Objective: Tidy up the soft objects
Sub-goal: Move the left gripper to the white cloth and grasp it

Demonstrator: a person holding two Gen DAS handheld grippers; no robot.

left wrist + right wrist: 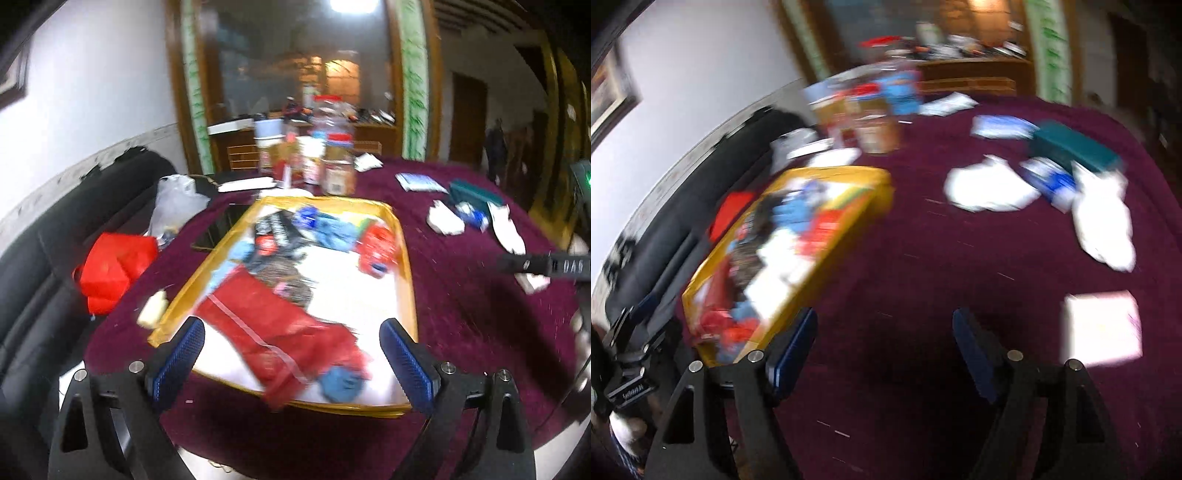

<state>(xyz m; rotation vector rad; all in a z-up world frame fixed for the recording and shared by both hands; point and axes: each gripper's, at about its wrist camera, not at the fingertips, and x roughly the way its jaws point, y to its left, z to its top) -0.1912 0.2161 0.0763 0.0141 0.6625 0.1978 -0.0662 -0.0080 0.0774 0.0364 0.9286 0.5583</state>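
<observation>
- Over the near edge of the counter (pixel 461 295), the left tongs (pixel 291 363) stood open and empty above the yellow tray (pixel 406 258), its long axis running away from them.
- Red cloth (pixel 280 325) lay in the tray's near end, between those fingers.
- Right tongs (pixel 884 354) gaped empty; the white cloths (pixel 990 188) lay toward the far right corner, probably nearer that hand.
</observation>
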